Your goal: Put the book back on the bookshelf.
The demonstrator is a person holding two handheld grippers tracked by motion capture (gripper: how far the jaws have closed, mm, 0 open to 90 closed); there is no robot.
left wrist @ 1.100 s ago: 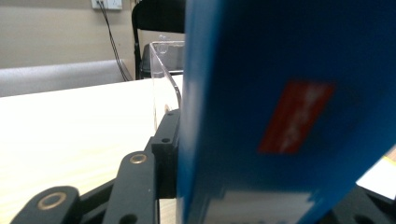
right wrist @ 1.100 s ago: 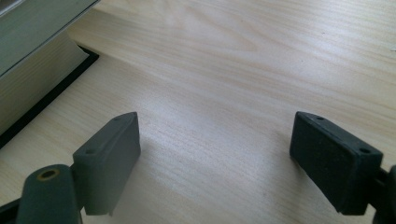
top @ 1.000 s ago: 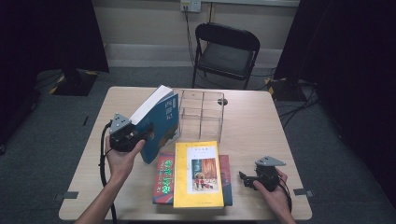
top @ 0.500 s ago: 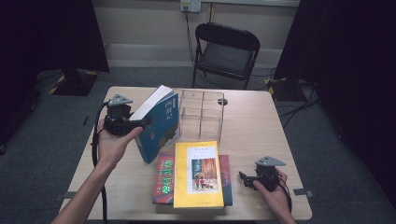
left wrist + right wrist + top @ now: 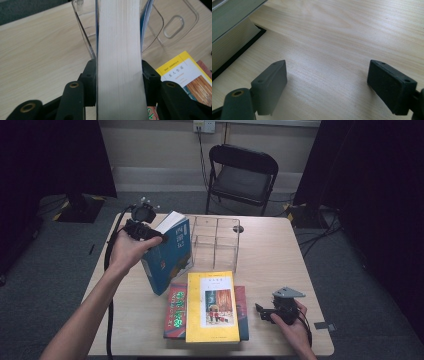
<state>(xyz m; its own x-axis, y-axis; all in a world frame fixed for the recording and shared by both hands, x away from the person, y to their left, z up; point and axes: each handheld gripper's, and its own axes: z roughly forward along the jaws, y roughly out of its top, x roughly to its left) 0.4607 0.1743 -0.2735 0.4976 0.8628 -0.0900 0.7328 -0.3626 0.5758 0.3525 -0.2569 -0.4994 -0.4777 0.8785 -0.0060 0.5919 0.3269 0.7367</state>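
Above the left half of a pale wooden table (image 5: 280,255), the left gripper (image 5: 142,229) clamps a thick blue book (image 5: 167,252) across its page block, both pads pressed flat against the covers; its jaws have just been closing slightly on the volume. The book hangs tilted beside a clear acrylic rack (image 5: 216,242), its lower corner near the table. From the left gripper view the white page edges (image 5: 120,62) hide most of the rack behind them. A yellow book (image 5: 212,306) lies on a red book (image 5: 176,307), largely covered. At the near right edge, the right gripper (image 5: 265,312) rests low over bare wood, jaws wide with nothing between them.
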